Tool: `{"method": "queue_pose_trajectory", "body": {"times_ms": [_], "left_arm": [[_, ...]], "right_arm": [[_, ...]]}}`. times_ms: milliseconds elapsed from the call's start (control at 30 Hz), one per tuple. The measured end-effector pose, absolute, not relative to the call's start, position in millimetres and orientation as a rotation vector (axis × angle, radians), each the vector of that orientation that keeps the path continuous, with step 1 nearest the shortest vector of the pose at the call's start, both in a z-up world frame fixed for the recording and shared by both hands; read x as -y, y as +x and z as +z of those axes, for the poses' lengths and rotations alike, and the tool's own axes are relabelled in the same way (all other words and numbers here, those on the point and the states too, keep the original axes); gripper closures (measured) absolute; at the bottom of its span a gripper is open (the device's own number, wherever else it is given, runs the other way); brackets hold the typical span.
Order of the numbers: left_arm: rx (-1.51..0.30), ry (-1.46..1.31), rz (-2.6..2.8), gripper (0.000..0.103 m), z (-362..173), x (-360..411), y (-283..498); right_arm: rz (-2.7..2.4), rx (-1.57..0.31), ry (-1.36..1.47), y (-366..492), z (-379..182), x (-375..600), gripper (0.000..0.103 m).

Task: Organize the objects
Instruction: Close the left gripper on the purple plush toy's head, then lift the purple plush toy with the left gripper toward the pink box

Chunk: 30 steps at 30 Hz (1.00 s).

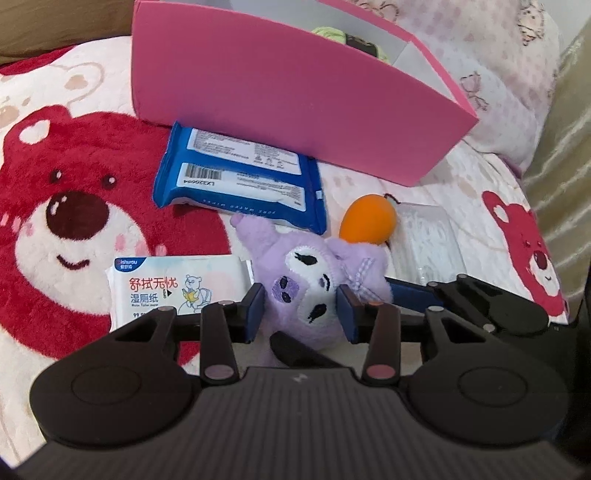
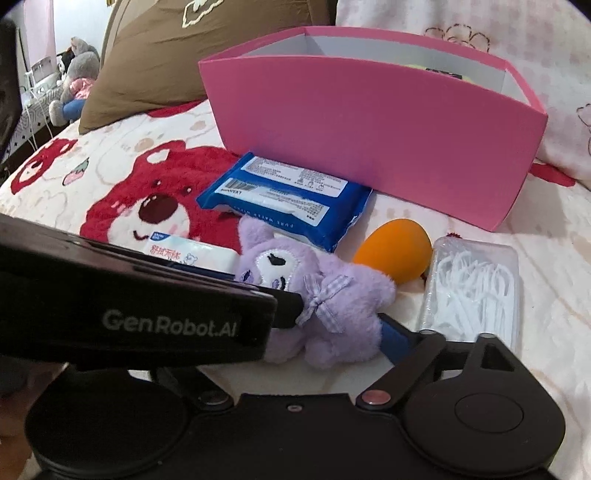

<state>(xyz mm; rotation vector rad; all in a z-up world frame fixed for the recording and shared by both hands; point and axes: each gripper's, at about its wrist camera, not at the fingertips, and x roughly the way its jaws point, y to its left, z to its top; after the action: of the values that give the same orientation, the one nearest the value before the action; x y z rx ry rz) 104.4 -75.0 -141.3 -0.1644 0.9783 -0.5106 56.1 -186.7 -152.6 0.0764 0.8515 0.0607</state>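
Observation:
A purple plush toy (image 1: pixel 306 273) lies on the bear-print blanket, and my left gripper (image 1: pixel 301 310) is shut on its head, one blue pad on each side. In the right wrist view the left gripper's black housing (image 2: pixel 147 295) crosses in front of the plush (image 2: pixel 332 295). My right gripper (image 2: pixel 295 332) stands wide open; its right finger (image 2: pixel 397 338) is against the plush's side and its left finger is hidden. Behind the plush are a blue wipes pack (image 1: pixel 240 177), an orange egg-shaped sponge (image 1: pixel 369 219), a clear box of floss picks (image 2: pixel 476 288) and a white wet-tissue pack (image 1: pixel 177 288).
An open pink box (image 1: pixel 295 92) stands behind the objects with something green (image 1: pixel 332 35) inside. A brown pillow (image 2: pixel 184 48) lies at the back left and a pink-patterned pillow (image 1: pixel 491 74) at the right. Stuffed toys (image 2: pixel 77 74) sit beyond the bed's left edge.

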Motion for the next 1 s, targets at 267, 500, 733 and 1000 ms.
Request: {"method": "queue_pose_trajectory", "body": {"times_ms": [267, 500, 733, 1000], "left_arm": [[-0.975, -0.212, -0.565, 0.063, -141.3, 66.4, 101.5], [-0.992, -0.21, -0.619, 0.063, -132.1, 68.8, 95.7], [-0.964, -0.207, -0.648, 0.063, -119.1, 64.3, 89.0], [-0.967, -0.191, -0.703, 0.063, -105.3, 64.5, 79.0]], "right_arm": [[0.066, -0.824, 0.04, 47.7, -145.8, 182.7, 0.022], [0.067, -0.813, 0.071, 39.8, -131.1, 188.3, 0.021], [0.079, -0.823, 0.111, 33.6, -123.9, 191.5, 0.019], [0.066, -0.816, 0.093, 23.2, -110.1, 190.2, 0.019]]}}
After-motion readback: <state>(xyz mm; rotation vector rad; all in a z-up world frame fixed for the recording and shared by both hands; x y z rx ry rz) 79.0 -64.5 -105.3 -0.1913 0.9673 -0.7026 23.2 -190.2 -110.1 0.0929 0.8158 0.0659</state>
